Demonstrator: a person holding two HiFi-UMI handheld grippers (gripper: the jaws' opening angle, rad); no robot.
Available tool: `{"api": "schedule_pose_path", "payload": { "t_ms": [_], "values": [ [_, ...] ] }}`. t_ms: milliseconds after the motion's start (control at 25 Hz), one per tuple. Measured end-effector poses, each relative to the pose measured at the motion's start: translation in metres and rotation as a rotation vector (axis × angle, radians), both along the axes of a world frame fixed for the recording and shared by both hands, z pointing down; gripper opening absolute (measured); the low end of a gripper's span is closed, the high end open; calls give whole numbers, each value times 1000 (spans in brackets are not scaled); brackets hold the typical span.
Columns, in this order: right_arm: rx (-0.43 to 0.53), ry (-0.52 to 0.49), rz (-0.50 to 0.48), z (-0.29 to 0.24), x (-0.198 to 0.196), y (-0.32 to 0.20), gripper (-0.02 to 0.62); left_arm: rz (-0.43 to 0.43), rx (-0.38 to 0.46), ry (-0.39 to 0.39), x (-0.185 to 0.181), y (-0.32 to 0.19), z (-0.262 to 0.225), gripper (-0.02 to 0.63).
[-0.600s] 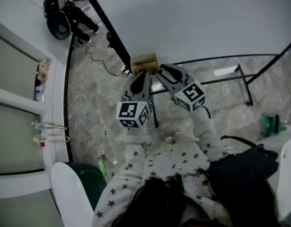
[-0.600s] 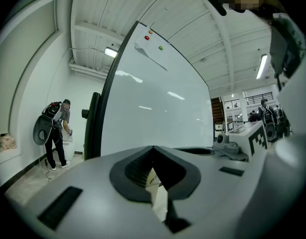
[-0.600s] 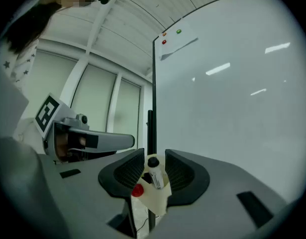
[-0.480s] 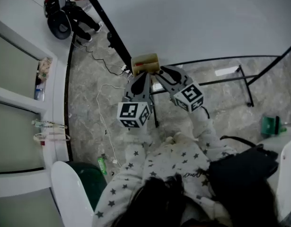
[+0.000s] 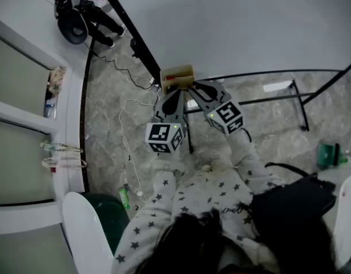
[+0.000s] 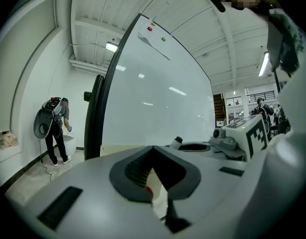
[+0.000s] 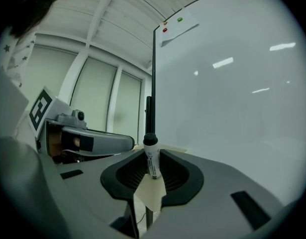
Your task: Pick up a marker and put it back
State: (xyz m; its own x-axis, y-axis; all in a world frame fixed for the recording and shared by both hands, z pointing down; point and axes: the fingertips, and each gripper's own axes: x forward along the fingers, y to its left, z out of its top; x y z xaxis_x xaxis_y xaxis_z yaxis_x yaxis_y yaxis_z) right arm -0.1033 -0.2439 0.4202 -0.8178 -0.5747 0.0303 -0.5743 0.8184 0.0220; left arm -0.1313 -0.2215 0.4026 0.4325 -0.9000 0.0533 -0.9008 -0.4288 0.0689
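The marker (image 7: 152, 159) stands upright, its long axis vertical and black cap on top, clamped between the jaws of the right hand-held gripper (image 7: 152, 172) before the whiteboard (image 7: 232, 108). Just beside it, the left hand-held gripper (image 6: 155, 178) has its jaws narrowly apart, gripping nothing. Both point at a beige box (image 5: 176, 76).

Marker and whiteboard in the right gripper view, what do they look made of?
Marker: probably plastic; smooth white barrel with a printed label, matte black cap. Whiteboard: glossy coated panel, with bright streaks reflecting in it; core material unclear.
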Motion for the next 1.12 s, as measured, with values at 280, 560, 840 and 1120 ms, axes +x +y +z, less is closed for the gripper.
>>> {"api": "schedule_pose_path", "payload": {
  "t_ms": [280,560,840,1120],
  "values": [
    [4,-2,-11,-17,-2,1,83,-1,6,-11,-1,1,-5,2],
    [5,-32,-20,-49,6,3,83,1,21,-22,0,6,-23,1],
    [42,-34,-82,-91,8,22,83,36,73,2,9,21,-65,2],
    [98,-53,-133,-125,9,41,83,76,135,-6,15,36,-103,2]
  ]
}}
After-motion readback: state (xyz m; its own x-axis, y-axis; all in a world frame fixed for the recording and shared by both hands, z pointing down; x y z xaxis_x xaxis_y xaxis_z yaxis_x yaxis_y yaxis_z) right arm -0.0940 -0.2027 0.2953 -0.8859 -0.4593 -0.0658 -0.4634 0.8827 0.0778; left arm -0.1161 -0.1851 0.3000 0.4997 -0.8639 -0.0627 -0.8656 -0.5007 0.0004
